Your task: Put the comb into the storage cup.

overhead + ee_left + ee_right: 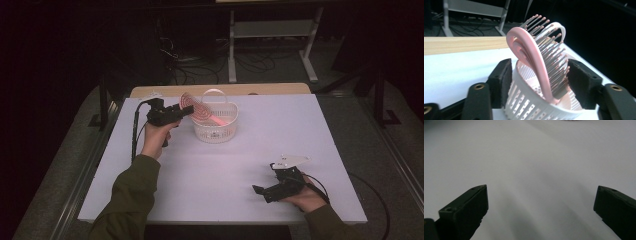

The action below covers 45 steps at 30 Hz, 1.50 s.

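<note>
A pink hairbrush (198, 108) with a vented oval head stands tilted in a small white slotted basket (215, 132) at the back middle of the white table (300, 125). My left gripper (189, 110) reaches in from the left at the brush head. In the left gripper view the brush (534, 50) rises out of the basket (524, 100) between my two pads, and my left gripper (539, 72) stands open around it with a small gap on each side. My right gripper (258, 190) rests low near the front right, open, with bare table between its jaws (541, 200).
The basket's white arched handle (216, 92) stands upright behind the brush. A wooden strip (260, 89) runs along the table's back edge. Beyond it are a grey metal stand (270, 30) and floor cables. A black cable (134, 135) trails from my left gripper.
</note>
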Each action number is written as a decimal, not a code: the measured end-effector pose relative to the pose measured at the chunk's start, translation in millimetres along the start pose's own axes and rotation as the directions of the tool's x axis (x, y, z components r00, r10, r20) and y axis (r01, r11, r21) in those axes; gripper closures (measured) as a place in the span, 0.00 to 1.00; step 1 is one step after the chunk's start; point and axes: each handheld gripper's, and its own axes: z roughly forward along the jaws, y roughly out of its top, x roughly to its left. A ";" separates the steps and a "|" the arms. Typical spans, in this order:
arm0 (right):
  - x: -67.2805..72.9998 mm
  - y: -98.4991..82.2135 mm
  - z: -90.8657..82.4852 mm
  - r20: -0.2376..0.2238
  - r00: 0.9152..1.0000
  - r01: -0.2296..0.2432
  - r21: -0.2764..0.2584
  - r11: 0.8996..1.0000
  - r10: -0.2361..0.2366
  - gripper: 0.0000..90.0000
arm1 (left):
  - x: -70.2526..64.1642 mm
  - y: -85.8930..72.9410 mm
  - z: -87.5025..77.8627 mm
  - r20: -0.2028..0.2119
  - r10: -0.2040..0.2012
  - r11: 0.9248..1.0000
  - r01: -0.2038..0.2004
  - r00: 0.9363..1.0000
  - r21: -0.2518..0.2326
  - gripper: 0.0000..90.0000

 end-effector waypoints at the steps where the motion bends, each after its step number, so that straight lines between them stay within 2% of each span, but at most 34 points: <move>1: -0.1 -0.1 0.0 0.000 1.000 0.000 0.001 1.000 0.000 0.00 | 0.0 0.2 -1.6 0.000 0.009 1.000 -0.009 1.000 0.004 0.37; 7: 0.0 -0.2 0.2 0.001 1.000 0.000 0.003 1.000 0.000 0.00 | -0.4 0.7 -8.1 -0.019 0.064 0.998 -0.064 0.998 0.026 0.28; 15: 0.1 -0.3 0.4 0.003 1.000 0.000 0.005 1.000 0.000 0.00 | -6.6 -4.3 -16.3 -0.024 0.171 0.981 -0.168 0.985 0.093 0.19; 19: 0.2 -0.3 0.3 0.003 1.000 -0.001 0.005 1.000 0.001 0.00 | -10.3 -6.1 -22.5 -0.020 0.197 0.975 -0.194 0.980 0.107 0.16; 22: 0.1 -0.4 0.1 0.004 1.000 -0.001 0.004 1.000 0.001 0.00 | -11.5 -9.0 -27.8 -0.013 0.196 0.974 -0.193 0.981 0.123 0.15; 28: 0.1 -0.5 0.3 0.005 1.000 0.000 0.004 1.000 0.000 0.00 | -16.6 -14.5 -39.3 -0.007 0.218 0.967 -0.215 0.976 0.138 0.10; 33: 0.2 -0.5 0.3 0.006 1.000 -0.002 0.004 1.000 0.002 0.00 | -23.5 -20.0 -46.4 0.017 0.252 0.954 -0.251 0.968 0.166 0.04; 36: 0.1 -0.6 0.5 0.006 1.000 0.000 0.005 1.000 0.000 0.00 | -27.1 -25.1 -48.9 0.031 0.287 0.936 -0.287 0.957 0.206 0.01; 37: 0.3 -0.5 0.5 0.006 1.000 -0.002 0.006 1.000 0.002 0.00 | -28.2 -27.1 -49.8 0.040 0.289 0.933 -0.290 0.957 0.213 0.00; 42: 0.1 -0.6 0.4 0.008 1.000 -0.001 0.005 1.000 0.001 0.00 | -32.4 -37.7 -56.1 0.076 0.292 0.924 -0.302 0.953 0.236 0.00; 45: 0.1 -0.6 0.2 0.008 1.000 -0.003 0.004 1.000 0.003 0.00 | -33.4 -45.1 -61.1 0.085 0.280 0.924 -0.293 0.956 0.246 0.00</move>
